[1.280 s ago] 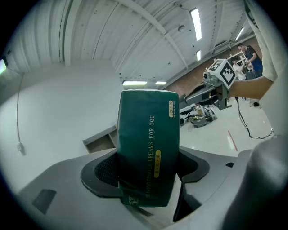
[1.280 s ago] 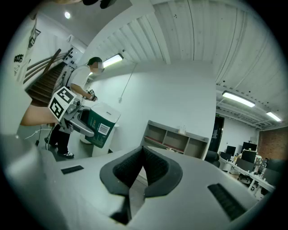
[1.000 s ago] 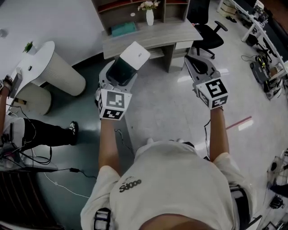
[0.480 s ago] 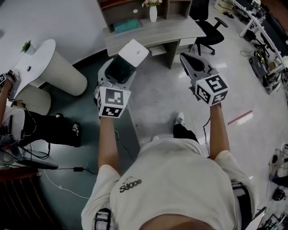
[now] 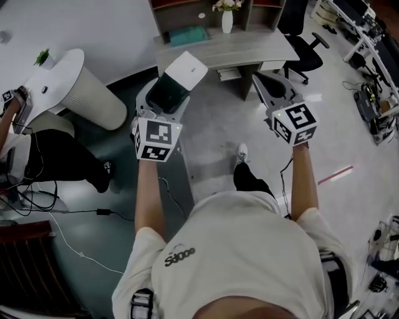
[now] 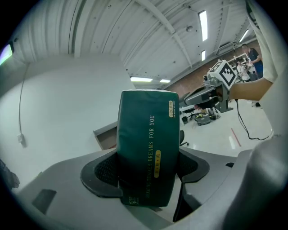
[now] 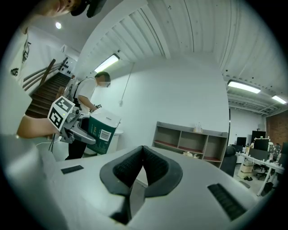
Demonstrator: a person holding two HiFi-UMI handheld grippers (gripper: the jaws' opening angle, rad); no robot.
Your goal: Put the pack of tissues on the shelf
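Note:
The pack of tissues (image 5: 176, 86) is dark green with a white end, and it stands upright in my left gripper (image 5: 163, 103). In the left gripper view both pads press the pack (image 6: 148, 143) from its sides, so the left gripper (image 6: 146, 170) is shut on it. My right gripper (image 5: 273, 89) is held level with it at the right, with its pads touching and nothing between them (image 7: 142, 170). The shelf (image 5: 206, 15) stands on a grey desk (image 5: 249, 50) ahead; its open compartments (image 7: 191, 143) show in the right gripper view, which also shows the pack (image 7: 102, 128).
A vase of flowers (image 5: 227, 17) and a teal item (image 5: 187, 35) sit on the desk. A black office chair (image 5: 305, 47) stands to its right, a white round table (image 5: 78, 87) to the left. A person (image 5: 37, 156) stands at far left, with cables (image 5: 81, 215) on the floor.
The holder has stepped forward; the desk and shelf have shifted right in view. Both grippers keep their pose, the pack still held. The person at the left has moved their legs.

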